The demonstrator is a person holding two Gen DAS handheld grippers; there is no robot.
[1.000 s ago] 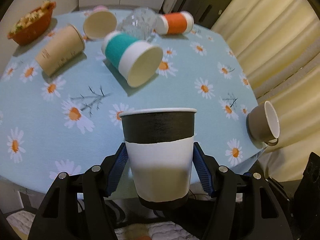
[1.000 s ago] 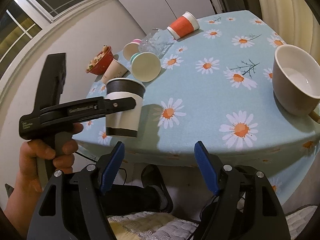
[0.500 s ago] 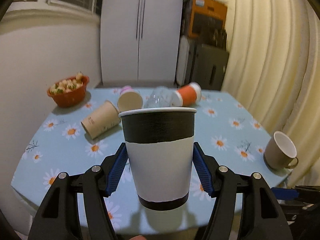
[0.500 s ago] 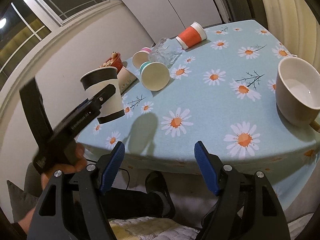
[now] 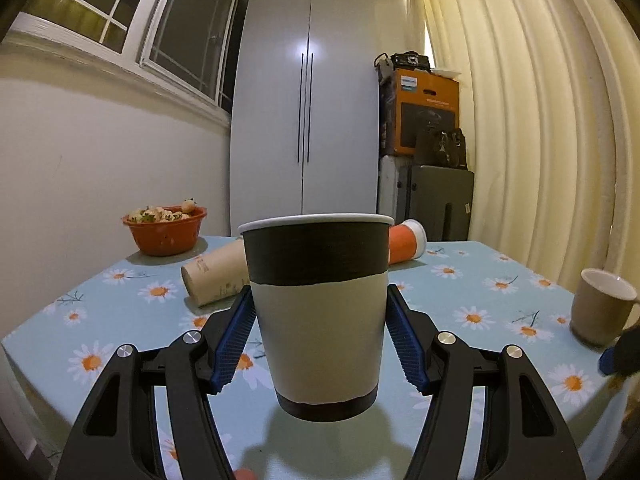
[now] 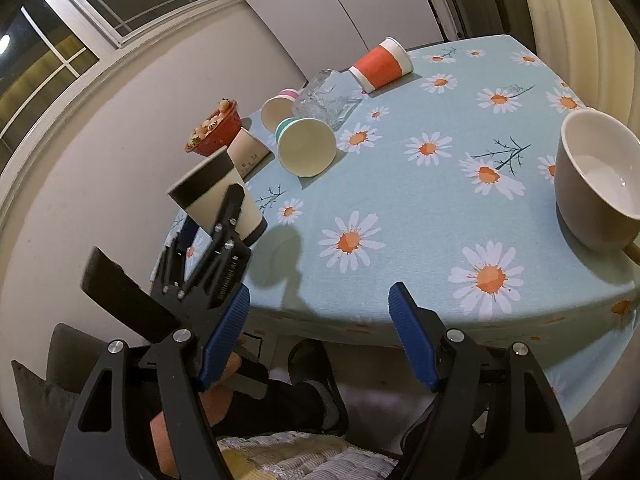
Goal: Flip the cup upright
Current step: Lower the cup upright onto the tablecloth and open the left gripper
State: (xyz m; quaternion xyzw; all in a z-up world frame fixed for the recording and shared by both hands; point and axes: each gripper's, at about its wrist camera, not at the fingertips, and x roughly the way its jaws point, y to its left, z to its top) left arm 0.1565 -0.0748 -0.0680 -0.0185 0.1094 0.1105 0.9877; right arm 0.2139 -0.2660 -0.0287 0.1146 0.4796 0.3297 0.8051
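The left gripper (image 5: 318,344) pinches a black-and-white cup (image 5: 318,312), rim up, just above the near edge of the flowered surface (image 6: 420,208). The right gripper (image 6: 320,340) hangs spread and empty below that edge.

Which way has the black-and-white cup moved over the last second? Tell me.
Yes. In the right wrist view the black-and-white cup, clamped in the left gripper, has risen and tipped, now nearer the red bowl.

Left hand-held gripper (image 5: 318,340) clamped — right hand-held gripper (image 6: 320,332) spread wide, unladen.
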